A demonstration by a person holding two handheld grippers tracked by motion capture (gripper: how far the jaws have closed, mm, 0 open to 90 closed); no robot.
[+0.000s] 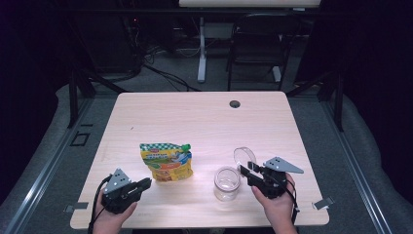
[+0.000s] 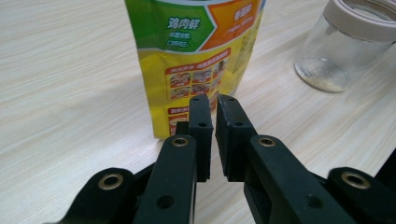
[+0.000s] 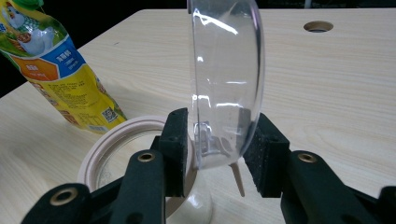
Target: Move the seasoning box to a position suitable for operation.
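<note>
The left gripper (image 2: 214,103) points at a yellow-and-green pouch (image 2: 198,56) standing on the wooden table (image 2: 70,93) — its jaws nearly together, nothing between them. A glass jar (image 2: 345,44) stands to the right, apart from the pouch.

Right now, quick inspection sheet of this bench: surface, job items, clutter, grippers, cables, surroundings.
Surface: pale wood table, grommet hole at far edge.
Job's things: open glass jar; clear lid upright between the right jaws, pad contact unclear; yellow-green pouch left of the jar.
Clutter: nothing seen.
Grippers: left gripper shut, empty, just short of the pouch; right gripper around the lid.
Cables: black cable from left gripper; more on the floor.
Surroundings: dark room, chair beyond the table.
</note>
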